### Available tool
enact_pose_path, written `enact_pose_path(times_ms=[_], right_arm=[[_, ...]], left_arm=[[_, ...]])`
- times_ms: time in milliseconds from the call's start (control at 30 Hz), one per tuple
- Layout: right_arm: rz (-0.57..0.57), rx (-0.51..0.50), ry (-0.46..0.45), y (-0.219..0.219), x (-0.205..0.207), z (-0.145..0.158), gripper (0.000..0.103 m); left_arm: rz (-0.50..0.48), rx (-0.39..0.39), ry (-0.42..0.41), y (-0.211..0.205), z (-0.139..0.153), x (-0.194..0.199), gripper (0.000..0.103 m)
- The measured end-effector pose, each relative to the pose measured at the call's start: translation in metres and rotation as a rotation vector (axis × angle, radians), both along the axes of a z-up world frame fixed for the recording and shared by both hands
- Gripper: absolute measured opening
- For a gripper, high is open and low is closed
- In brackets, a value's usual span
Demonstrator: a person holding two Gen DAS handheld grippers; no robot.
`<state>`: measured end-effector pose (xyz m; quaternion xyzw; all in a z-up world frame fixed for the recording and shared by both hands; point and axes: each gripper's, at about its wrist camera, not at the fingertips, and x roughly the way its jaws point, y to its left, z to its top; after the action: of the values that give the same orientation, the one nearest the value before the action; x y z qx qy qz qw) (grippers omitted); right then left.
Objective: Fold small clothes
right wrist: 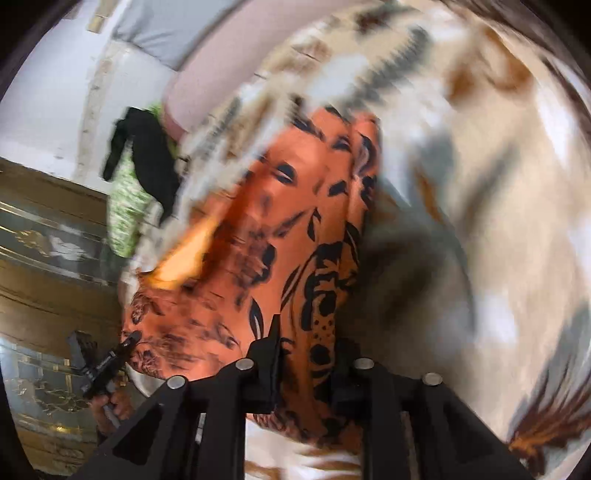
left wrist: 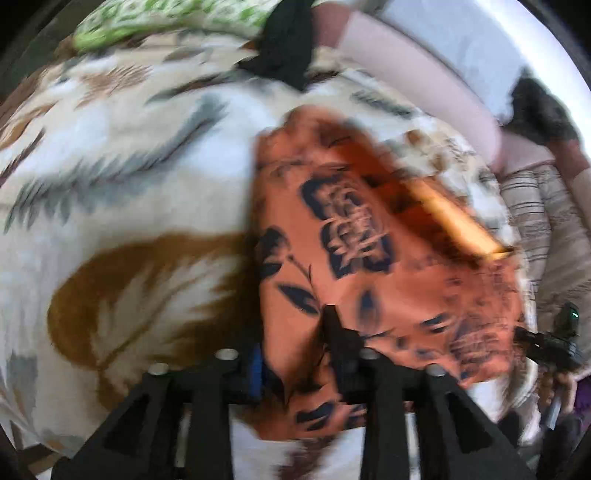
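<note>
An orange garment with a dark floral print (left wrist: 354,251) is lifted over a bed with a leaf-patterned blanket (left wrist: 122,177). My left gripper (left wrist: 295,354) is shut on one lower corner of it, cloth bunched between the fingers. My right gripper (right wrist: 306,365) is shut on the opposite corner; the garment (right wrist: 295,229) hangs stretched between both. The right gripper also shows at the right edge of the left wrist view (left wrist: 554,343), and the left gripper shows in the right wrist view (right wrist: 110,362). Both views are motion-blurred.
A black garment (left wrist: 284,40) and a green-and-white patterned cloth (left wrist: 166,18) lie at the far end of the bed. A pink headboard (left wrist: 406,62) runs along the wall. A wooden cabinet with gilded glass panels (right wrist: 48,258) stands beside the bed.
</note>
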<state>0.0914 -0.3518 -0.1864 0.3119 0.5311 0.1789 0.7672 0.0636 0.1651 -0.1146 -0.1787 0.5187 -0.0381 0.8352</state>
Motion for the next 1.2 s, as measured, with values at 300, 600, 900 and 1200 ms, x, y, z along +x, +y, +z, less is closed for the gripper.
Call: enact_pose_path(times_ms=[300,600,900,1200], right_arm=[[0.002,-0.162,-0.232,-0.01,0.025,0.065,0.074],[0.1,-0.49,-0.294,0.045,0.111,0.049,0.063],[-0.11,-0.243,-0.111,-0.003,0.131,0.029,0.015],[0.02,-0.278,-0.19,0.022,0.124,0.043,0.068]], left_arm=[[-0.083,0.177,-0.221,-0.008,0.057,0.039,0.068],[-0.156,0.307,-0.199,-0.019,0.022,0.087,0.068],[-0.025,0.189,-0.092,-0.005,0.004,0.124,0.063],[-0.06,0.171,-0.118,-0.009,0.008,0.116,0.063]])
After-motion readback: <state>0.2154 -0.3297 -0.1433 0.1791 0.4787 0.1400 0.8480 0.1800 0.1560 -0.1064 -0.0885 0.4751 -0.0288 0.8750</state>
